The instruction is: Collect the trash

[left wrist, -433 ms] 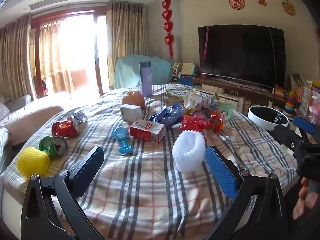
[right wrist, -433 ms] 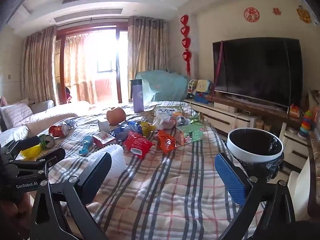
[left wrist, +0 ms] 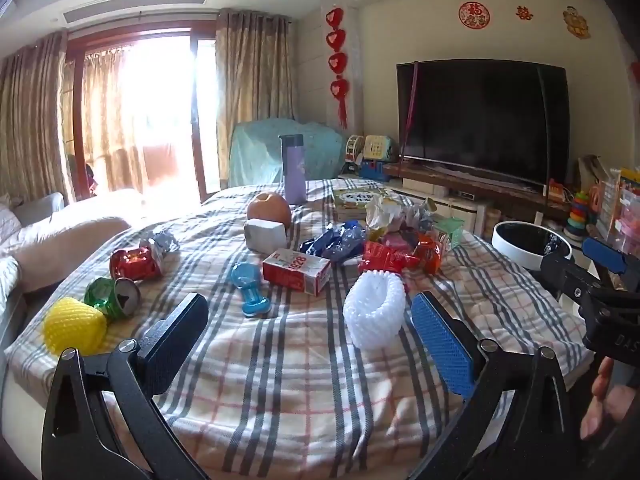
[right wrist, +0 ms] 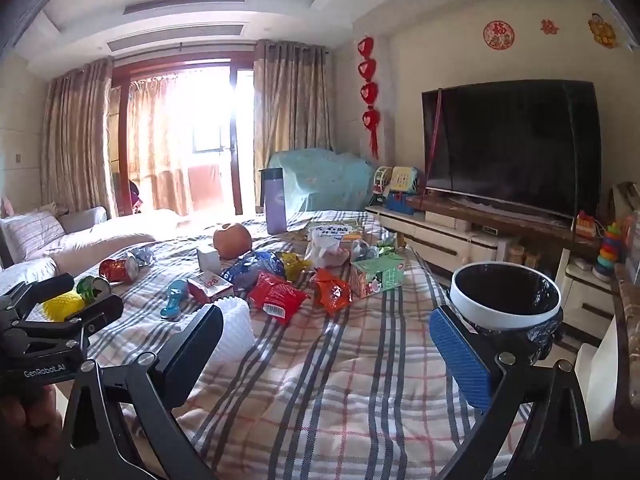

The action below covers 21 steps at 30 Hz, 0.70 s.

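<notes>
White foam fruit net (left wrist: pixel 374 314) is lying at one o'clock of the released left tool (left wrist: pixel 310 334); the right tool (right wrist: pixel 326 350) is gaping, empty, over the plaid-covered counter (right wrist: pixel 340 400).

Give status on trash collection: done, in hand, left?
Done: nothing evident; what shows of the black-lined white bin looks empty. In hand: nothing; left gripper and right gripper both open. Left: white foam net sleeve, red snack wrapper, red-and-white carton, crushed cans.

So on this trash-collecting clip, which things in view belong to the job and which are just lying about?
Job:
- bin
- red wrapper
- orange wrapper
- blue wrapper
- white foam net
- red can
- green can

Lying about:
- purple bottle
- television
- blue toy dumbbell
</notes>
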Available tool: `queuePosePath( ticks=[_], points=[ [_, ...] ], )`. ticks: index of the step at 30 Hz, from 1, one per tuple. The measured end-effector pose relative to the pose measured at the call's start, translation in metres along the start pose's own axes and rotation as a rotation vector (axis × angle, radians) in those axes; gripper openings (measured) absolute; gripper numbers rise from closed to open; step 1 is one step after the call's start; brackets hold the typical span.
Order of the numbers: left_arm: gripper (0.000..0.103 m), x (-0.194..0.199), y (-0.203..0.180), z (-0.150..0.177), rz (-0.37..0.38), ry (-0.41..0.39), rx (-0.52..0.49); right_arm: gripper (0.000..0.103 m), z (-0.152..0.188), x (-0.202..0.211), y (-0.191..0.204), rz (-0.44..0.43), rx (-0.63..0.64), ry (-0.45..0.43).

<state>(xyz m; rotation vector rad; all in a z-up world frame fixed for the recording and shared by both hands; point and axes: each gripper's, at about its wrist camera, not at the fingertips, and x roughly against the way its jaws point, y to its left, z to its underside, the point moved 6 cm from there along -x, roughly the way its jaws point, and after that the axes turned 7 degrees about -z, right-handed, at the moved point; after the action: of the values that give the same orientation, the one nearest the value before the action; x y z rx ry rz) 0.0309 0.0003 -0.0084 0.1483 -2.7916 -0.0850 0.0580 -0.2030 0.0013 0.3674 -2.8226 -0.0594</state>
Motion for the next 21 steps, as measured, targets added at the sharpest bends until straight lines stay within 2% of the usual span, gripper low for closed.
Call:
queuePosePath(
  ticks=[21],
  points=[
    [0.103,-0.0027,-0.0056,-0.0046,0.008,-0.004,-0.007,0.103,-0.0002,0.0039,-0.0062,0.013,-0.023,-0.009]
  ],
)
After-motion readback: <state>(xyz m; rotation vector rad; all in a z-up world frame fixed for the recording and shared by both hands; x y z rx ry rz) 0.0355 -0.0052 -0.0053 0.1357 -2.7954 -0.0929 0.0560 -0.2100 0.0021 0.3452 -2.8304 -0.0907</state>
